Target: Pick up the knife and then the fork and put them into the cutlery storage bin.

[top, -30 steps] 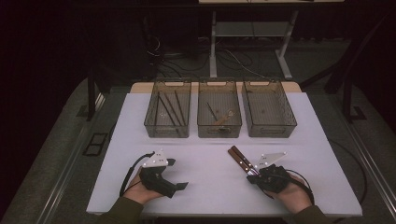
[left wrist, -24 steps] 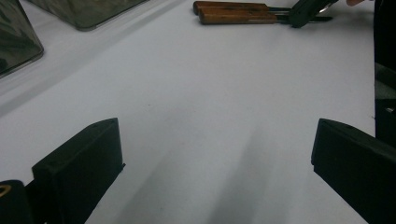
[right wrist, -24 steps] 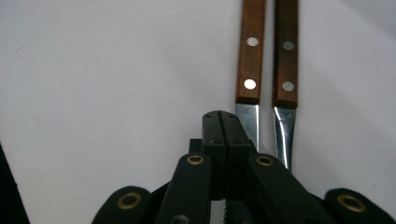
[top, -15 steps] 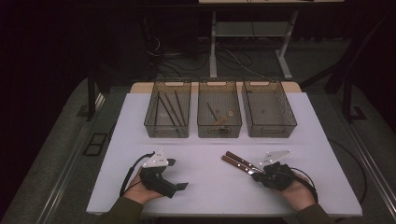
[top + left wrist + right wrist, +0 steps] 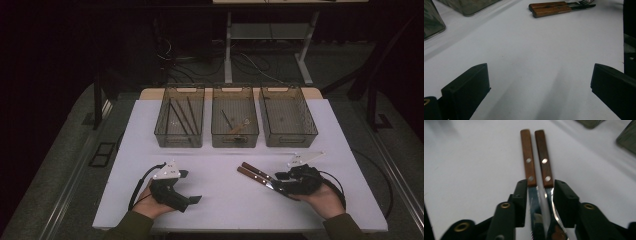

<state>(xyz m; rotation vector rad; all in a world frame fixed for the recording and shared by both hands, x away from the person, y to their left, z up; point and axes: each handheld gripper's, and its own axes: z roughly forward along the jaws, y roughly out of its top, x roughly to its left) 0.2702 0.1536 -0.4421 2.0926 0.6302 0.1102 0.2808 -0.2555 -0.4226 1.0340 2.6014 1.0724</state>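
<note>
Three clear plastic bins stand in a row at the far side of the white table (image 5: 150, 150): the left bin (image 5: 179, 122) holds several dark sticks, the middle bin (image 5: 235, 120) two or three utensils, and the right bin (image 5: 287, 119) nothing I can make out. Two wooden-handled pieces of cutlery (image 5: 256, 174) lie side by side on the table, a knife (image 5: 530, 170) and what looks like a fork (image 5: 545, 167). The right gripper (image 5: 540, 195) is clamped on both at the metal, just below the handles. The left gripper (image 5: 539, 82) rests on the table near the front edge, jaws spread wide with nothing between them. Compared with a second ago, the handles have swung leftward and lie flatter, and the right hand (image 5: 325, 197) has drawn back toward the front right; the left one has not budged.
</note>
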